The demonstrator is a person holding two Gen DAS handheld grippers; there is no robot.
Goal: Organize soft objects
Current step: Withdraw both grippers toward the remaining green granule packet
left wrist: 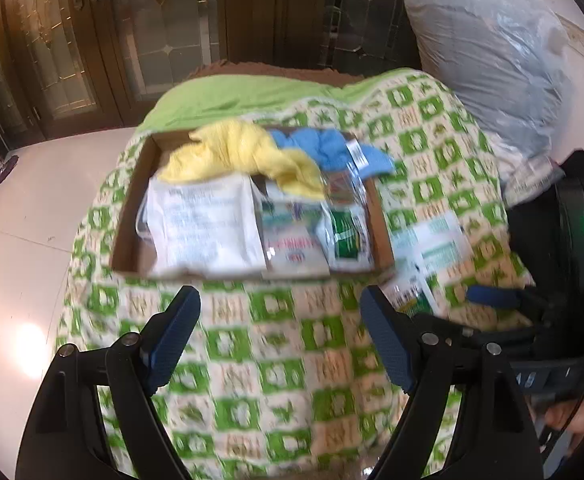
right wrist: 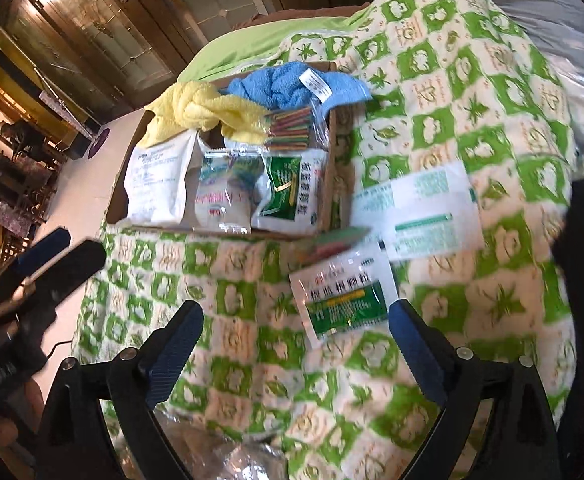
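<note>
A cardboard box sits on a green-and-white quilt. It holds a yellow towel, a blue towel, a white pouch and several sachets. Two loose sachets lie right of the box: a green-and-white one and a white one. My left gripper is open and empty, short of the box. My right gripper is open and empty, just short of the green-and-white sachet.
A large grey plastic-wrapped bundle lies behind the quilt on the right. Dark wood-and-glass doors stand at the back. Pale tiled floor lies to the left. A small red-green packet lies by the box's front right corner.
</note>
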